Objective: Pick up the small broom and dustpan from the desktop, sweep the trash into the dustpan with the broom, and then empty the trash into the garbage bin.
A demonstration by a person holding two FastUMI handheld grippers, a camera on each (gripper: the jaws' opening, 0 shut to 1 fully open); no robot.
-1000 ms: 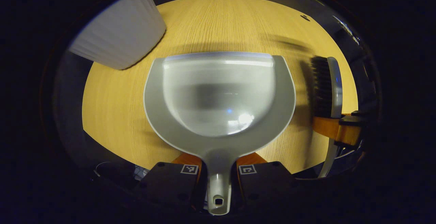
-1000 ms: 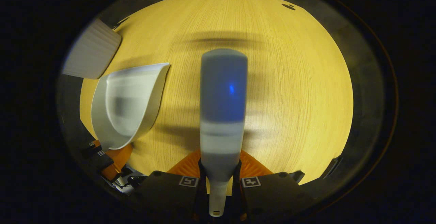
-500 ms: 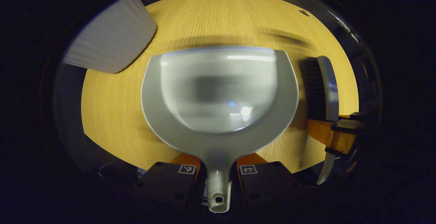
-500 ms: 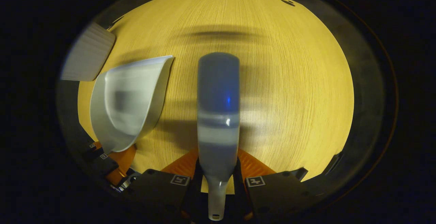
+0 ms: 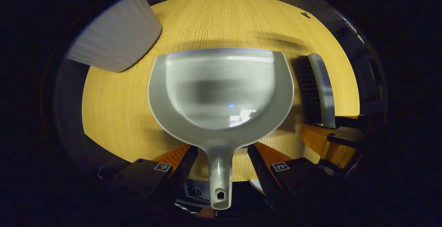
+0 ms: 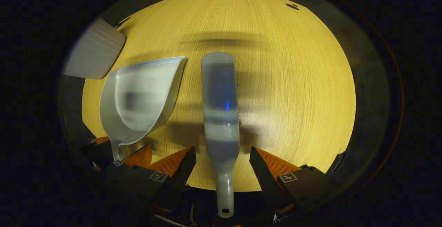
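I am seeing both claws spread open: left gripper [image 5: 221, 158] flanking the light, stiff plastic dustpan [image 5: 221, 92] at its narrow handle, right gripper [image 6: 222, 159] flanking the small broom [image 6: 221, 109] handle at bottom centre.

Bin [image 5: 115, 37] cut off; broom [image 6: 221, 106] bristles hidden.

There is one dustpan [image 5: 221, 92] and one broom [image 6: 221, 106] on the wood surface [image 6: 297, 82]. There is one white bin [image 5: 115, 37] too. Two tools are here, one left tool [image 5: 221, 158] and one right tool [image 6: 222, 159].
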